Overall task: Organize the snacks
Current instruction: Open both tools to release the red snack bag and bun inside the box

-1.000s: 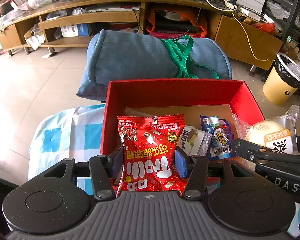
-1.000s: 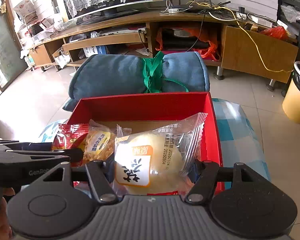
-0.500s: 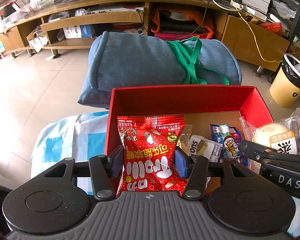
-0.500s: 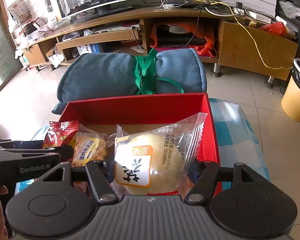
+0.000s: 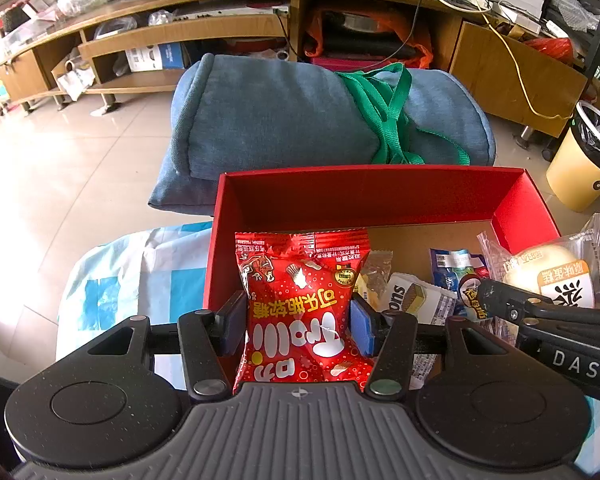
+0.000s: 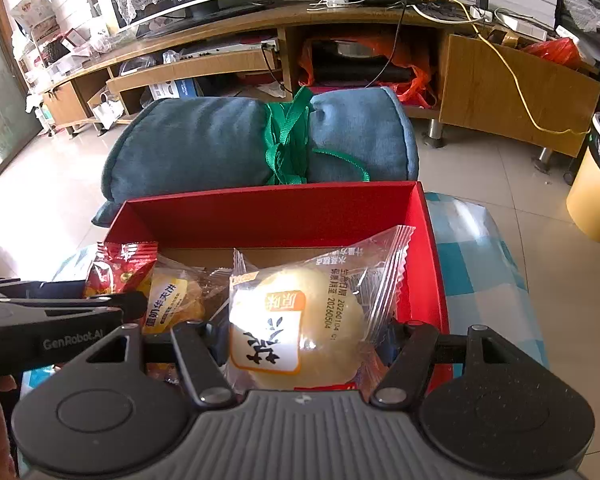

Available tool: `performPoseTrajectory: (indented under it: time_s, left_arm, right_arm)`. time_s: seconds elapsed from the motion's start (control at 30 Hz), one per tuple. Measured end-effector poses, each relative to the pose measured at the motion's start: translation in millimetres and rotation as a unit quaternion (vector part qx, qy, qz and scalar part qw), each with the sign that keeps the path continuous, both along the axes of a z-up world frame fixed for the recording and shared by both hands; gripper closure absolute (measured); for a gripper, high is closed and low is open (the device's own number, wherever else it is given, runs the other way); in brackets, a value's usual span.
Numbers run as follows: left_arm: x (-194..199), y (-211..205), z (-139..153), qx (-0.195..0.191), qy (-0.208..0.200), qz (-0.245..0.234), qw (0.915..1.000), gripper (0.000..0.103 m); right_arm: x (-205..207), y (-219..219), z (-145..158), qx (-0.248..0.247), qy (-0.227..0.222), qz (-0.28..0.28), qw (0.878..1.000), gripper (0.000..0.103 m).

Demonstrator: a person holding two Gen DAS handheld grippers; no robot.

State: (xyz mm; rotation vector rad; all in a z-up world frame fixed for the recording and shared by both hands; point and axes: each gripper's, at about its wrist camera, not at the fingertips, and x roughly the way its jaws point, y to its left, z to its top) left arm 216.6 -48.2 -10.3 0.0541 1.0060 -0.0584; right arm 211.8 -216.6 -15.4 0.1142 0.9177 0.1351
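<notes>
My left gripper is shut on a red candy bag, held over the left part of the open red box. In the right wrist view my right gripper is shut on a pale round cake in a clear wrapper, over the box's right side near its red wall. That wrapped cake and the right gripper's black body show at the right edge of the left wrist view. Several small snack packets lie on the box floor between the two grippers.
The box stands on a blue and white checked cloth. A rolled blue cushion tied with green straps lies just beyond the box. Behind it runs a long wooden TV cabinet. A yellow bin stands on the tiled floor at right.
Both grippers have moved a little forward and down over the box with their snacks still held. More of the box's brown floor shows.
</notes>
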Motion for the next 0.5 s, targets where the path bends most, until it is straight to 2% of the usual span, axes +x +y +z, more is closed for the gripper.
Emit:
performPoseTrajectory:
  time_s: [0.5]
  left_arm:
    - [3.1,-1.8,-3.7,0.006,-0.004,0.001,1.0,0.042]
  right_arm:
    - [5.8,2.0,-8.1,-0.006,0.009,0.002,1.0,0.039]
